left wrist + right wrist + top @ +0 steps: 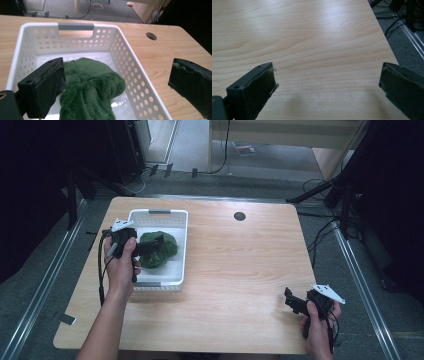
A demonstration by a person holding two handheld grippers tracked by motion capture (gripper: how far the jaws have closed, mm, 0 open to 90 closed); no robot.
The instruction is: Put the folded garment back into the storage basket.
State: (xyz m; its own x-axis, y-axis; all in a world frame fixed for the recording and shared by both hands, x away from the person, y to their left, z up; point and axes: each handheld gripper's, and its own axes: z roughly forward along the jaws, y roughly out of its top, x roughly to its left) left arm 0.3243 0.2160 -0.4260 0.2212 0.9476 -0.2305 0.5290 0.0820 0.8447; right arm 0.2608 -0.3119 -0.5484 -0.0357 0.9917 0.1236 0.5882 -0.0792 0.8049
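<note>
Pale wood-grain table (235, 270) carried a white perforated plastic basket (177, 247) with the crumpled green plush cloth (159, 251) lying inside, apparently just deposited, since the left tongs (150, 247) hung released above it, while the right tongs (295, 302) idled unclenched, holding nothing, near the table's corner.

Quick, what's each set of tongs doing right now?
Left tongs: open over the green cloth in the white basket, holding nothing.
Right tongs: open, empty.
</note>
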